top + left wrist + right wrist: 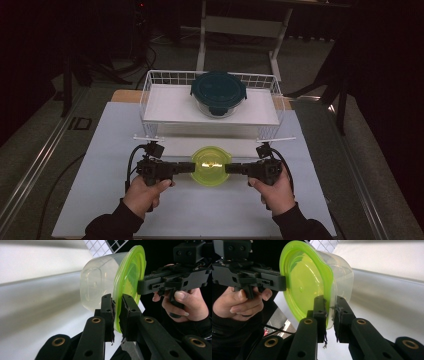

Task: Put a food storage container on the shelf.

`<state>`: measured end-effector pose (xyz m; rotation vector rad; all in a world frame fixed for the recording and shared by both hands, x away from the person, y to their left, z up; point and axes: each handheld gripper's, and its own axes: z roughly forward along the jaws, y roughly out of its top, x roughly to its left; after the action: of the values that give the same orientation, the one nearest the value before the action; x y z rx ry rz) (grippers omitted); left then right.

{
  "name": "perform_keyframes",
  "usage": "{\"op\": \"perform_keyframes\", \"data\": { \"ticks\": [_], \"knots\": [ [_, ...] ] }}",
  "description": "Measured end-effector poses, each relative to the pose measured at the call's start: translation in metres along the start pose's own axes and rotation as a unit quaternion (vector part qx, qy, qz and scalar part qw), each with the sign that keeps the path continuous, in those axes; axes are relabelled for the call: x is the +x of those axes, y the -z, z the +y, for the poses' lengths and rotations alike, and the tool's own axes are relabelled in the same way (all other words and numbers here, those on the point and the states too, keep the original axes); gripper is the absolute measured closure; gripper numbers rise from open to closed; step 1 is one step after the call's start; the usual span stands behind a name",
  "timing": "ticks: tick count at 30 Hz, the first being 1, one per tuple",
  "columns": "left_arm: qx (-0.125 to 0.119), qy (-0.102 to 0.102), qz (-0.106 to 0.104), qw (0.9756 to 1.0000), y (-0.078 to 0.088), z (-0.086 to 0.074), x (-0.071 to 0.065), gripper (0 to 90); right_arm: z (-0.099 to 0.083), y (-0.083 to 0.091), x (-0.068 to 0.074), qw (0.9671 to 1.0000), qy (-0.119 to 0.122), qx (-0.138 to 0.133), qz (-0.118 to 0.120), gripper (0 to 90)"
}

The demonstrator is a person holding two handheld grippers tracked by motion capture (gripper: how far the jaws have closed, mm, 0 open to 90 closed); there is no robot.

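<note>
A clear plastic tub with a lime-green lid point(211, 165) sits in the middle of the white table, in front of the wire rack. My left gripper point(192, 167) is shut on the lid's rim from the left. My right gripper point(227, 168) is shut on the rim from the right. In the left gripper view the jaws point(117, 307) pinch the green lid point(130, 277), and the right gripper point(160, 283) holds the far rim. In the right gripper view the jaws point(330, 308) pinch the lid point(304, 287) opposite the left gripper point(262, 280). I cannot tell whether the tub touches the table.
A white wire rack point(150, 95) stands behind the tub, with a glass container under a dark teal lid point(218, 92) on its shelf. The white table mat point(100, 175) stretches to both sides. Beyond lie a dark floor, cables and the legs of another table.
</note>
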<state>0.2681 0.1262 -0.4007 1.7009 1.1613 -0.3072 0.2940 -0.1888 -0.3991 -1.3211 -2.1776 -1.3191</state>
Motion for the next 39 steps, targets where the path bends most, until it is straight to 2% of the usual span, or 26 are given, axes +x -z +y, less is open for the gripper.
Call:
{"op": "perform_keyframes", "data": {
  "ticks": [5,10,13,14,20,24,39],
  "knots": [
    [-0.005,-0.013,-0.005,0.9999,0.007,0.007,-0.009,81.5,0.006,0.009,0.009,1.0000,0.007,-0.004,0.000,81.1],
    [-0.015,-0.026,-0.007,0.9995,0.016,0.021,-0.021,81.7,0.016,0.019,0.020,0.9998,0.014,-0.017,0.001,81.0],
    [-0.023,-0.039,-0.010,0.9989,0.021,0.030,-0.028,81.8,0.024,0.026,0.026,0.9994,0.022,-0.025,0.000,81.1],
    [-0.027,-0.049,-0.011,0.9984,0.022,0.032,-0.030,81.9,0.027,0.028,0.028,0.9993,0.026,-0.028,0.000,81.1],
    [-0.035,-0.056,-0.021,0.9976,0.025,0.050,-0.034,82.1,0.043,0.038,0.034,0.9985,0.033,-0.044,-0.002,81.1],
    [-0.044,-0.071,-0.019,0.9963,0.028,0.063,-0.039,82.2,0.055,0.044,0.038,0.9978,0.039,-0.053,-0.006,81.1],
    [-0.075,-0.081,-0.026,0.9936,0.039,0.117,-0.050,82.3,0.109,0.064,0.054,0.9940,0.060,-0.090,-0.020,80.9]
  ]
}}
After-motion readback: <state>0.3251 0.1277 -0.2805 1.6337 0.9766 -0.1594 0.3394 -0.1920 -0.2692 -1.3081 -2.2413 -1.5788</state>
